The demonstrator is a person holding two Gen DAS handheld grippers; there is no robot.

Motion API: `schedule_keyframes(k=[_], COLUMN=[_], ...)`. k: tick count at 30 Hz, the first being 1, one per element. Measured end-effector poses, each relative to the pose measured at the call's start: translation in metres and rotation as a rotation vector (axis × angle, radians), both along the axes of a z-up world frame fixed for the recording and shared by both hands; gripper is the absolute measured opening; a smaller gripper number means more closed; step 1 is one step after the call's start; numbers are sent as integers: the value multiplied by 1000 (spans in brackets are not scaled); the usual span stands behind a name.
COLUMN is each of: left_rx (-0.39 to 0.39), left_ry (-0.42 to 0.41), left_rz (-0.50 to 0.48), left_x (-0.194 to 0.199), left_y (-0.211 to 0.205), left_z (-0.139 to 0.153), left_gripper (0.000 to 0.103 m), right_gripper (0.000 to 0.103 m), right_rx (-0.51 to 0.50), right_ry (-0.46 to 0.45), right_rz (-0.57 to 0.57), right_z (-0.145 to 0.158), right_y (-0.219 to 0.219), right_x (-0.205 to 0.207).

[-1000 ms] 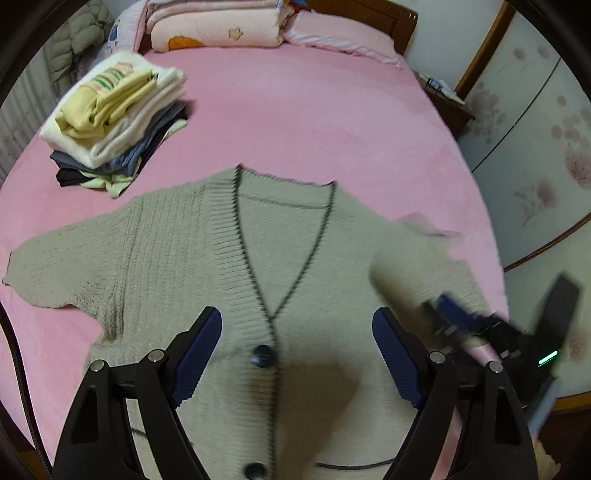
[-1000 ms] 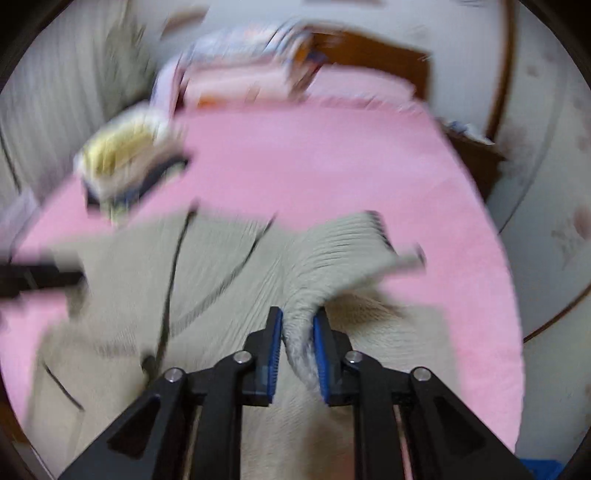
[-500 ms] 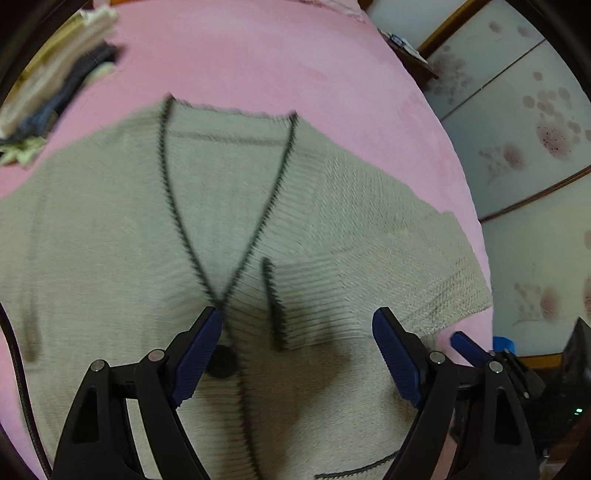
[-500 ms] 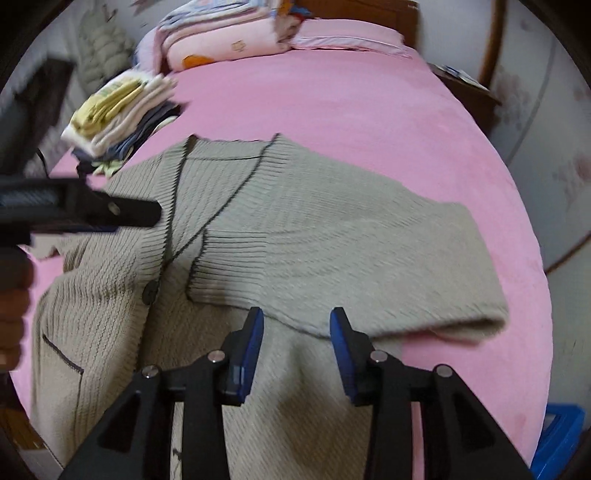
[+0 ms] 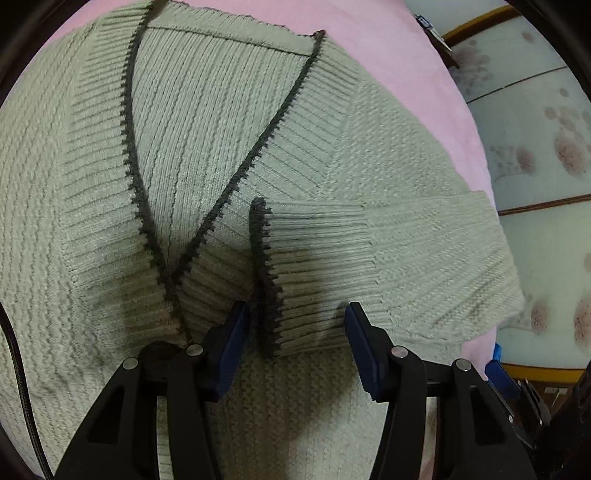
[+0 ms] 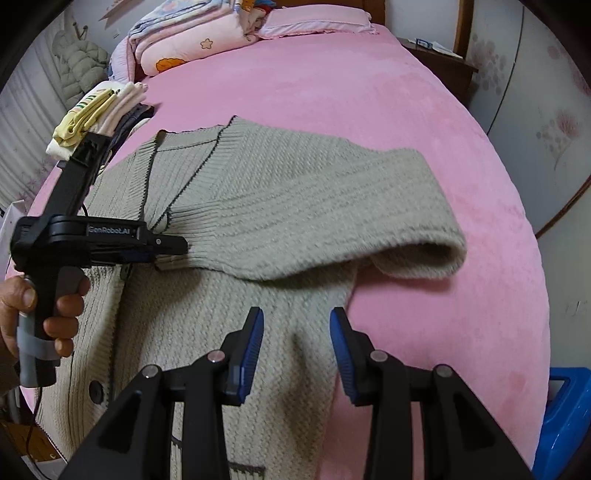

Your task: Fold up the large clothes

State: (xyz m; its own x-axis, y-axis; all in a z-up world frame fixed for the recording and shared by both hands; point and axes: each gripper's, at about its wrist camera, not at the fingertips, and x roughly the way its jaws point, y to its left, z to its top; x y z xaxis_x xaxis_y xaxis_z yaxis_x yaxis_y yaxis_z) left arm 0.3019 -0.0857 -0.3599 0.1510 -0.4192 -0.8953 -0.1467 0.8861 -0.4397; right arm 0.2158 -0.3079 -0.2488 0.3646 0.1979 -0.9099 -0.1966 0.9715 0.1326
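Observation:
A beige knit cardigan (image 6: 258,206) with dark trim lies flat on the pink bed (image 6: 369,96). Its right sleeve (image 5: 406,258) is folded across the chest, cuff (image 5: 264,273) near the V-neck. My left gripper (image 5: 295,328) is open, its blue pads straddling the lower corner of the cuff just above the fabric; it also shows in the right wrist view (image 6: 162,247). My right gripper (image 6: 295,347) is open and empty, above the cardigan's lower right side, below the sleeve's fold (image 6: 436,251).
A pile of folded clothes (image 6: 99,110) sits at the bed's left side, quilts and a pillow (image 6: 221,33) at the head. A wooden nightstand (image 6: 439,62) and papered wall are on the right. A blue bin (image 6: 569,410) stands by the bed's near right edge.
The right gripper laid the sleeve across the chest, opened and drew back. The left gripper moved down and in to the cuff, its jaws narrower than before.

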Motion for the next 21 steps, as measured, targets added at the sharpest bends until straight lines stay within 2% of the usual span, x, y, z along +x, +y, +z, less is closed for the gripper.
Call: schedule_keyframes(k=[2,3,4,5,6,9,13,16,18,21], left_rx=[7,21,44,70,73,83,4,-22,-20,25], left_ry=[8,12,17,29,46,21,-104,-212,-283,-326], left_rz=[3,1,-7,-22,-35,-21,15,29,30,-9], left_x=[2,4,8,14,17,26,34,46,51,45], left_y=[-4,-7,-12,-16,-21,-32,-38,-44,-47,-43], left_z=[-3,-3,-3,-2,-1,22,73,117,142,164], left_gripper=[53,49,39,12,8,6,6,6,6,5], right_gripper=[37,37,37,37,37,37,38,40,43,43], right_rx=[2,2,0,-4,-6,8,79,154,186,215], right_ry=[3,4,6,10,17,45,73,82,84,89], right_rz=[-7,-11,-17,-25,-36,-99,-232,-323,-362,-402], right_z=[-2,-3,-5,-7,-9,-19,-33,-41,-46,-53], right_y=[-3,-5,-7,-10,-13,-30,-58,-74,-79,-80], right_x=[0,0,0,0,1,6,19,32,41,57])
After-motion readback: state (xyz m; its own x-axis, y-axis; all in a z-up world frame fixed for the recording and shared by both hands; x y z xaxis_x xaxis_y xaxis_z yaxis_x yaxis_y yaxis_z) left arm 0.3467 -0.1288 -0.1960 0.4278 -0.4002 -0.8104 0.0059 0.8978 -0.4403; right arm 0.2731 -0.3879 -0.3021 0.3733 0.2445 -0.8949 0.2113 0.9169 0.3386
